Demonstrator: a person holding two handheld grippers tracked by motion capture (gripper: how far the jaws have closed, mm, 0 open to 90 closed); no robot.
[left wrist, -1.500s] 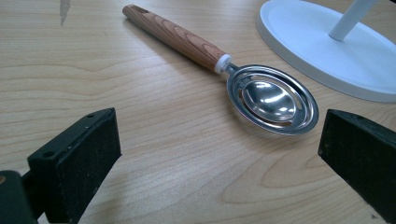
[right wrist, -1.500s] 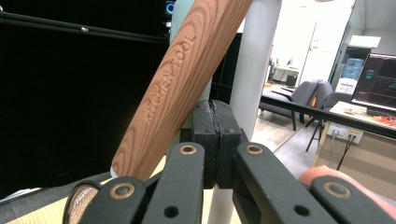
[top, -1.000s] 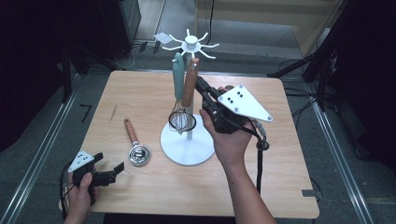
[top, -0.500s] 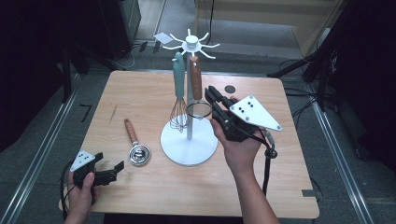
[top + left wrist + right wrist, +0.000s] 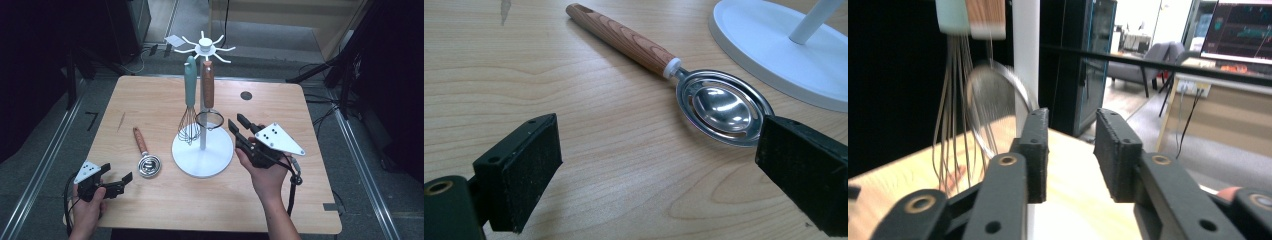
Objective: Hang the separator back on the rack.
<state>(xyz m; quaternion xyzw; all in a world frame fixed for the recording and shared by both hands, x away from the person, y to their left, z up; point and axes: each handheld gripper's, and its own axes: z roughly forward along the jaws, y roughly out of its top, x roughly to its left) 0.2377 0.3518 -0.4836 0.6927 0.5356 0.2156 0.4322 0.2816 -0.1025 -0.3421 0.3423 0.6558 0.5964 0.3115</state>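
Observation:
A white utensil stand (image 5: 202, 155) rises from the middle of the table. From its top hooks hang a teal-handled whisk (image 5: 189, 100) and a wood-handled strainer (image 5: 207, 85). A wood-handled egg separator (image 5: 145, 155) lies flat to the left of the base. My right gripper (image 5: 237, 121) is just right of the base, apart from it; its jaws have just been opening and nothing is between them. Its own view has the whisk (image 5: 950, 125) and strainer (image 5: 993, 100) beyond the right gripper (image 5: 1070, 145). My left gripper (image 5: 117, 174) rests open at the front left, the left gripper (image 5: 659, 150) facing the separator (image 5: 719, 105).
The stand's round base (image 5: 784, 55) is just behind the separator's bowl. A small dark disc (image 5: 246, 95) marks the table at the back right. Dark equipment and cables surround the table; the front edge runs right by both hands.
The right gripper has let go of the strainer's handle, parted its jaws and dropped down and to the right, away from the stand. The strainer now hangs straight. The left gripper has stayed put.

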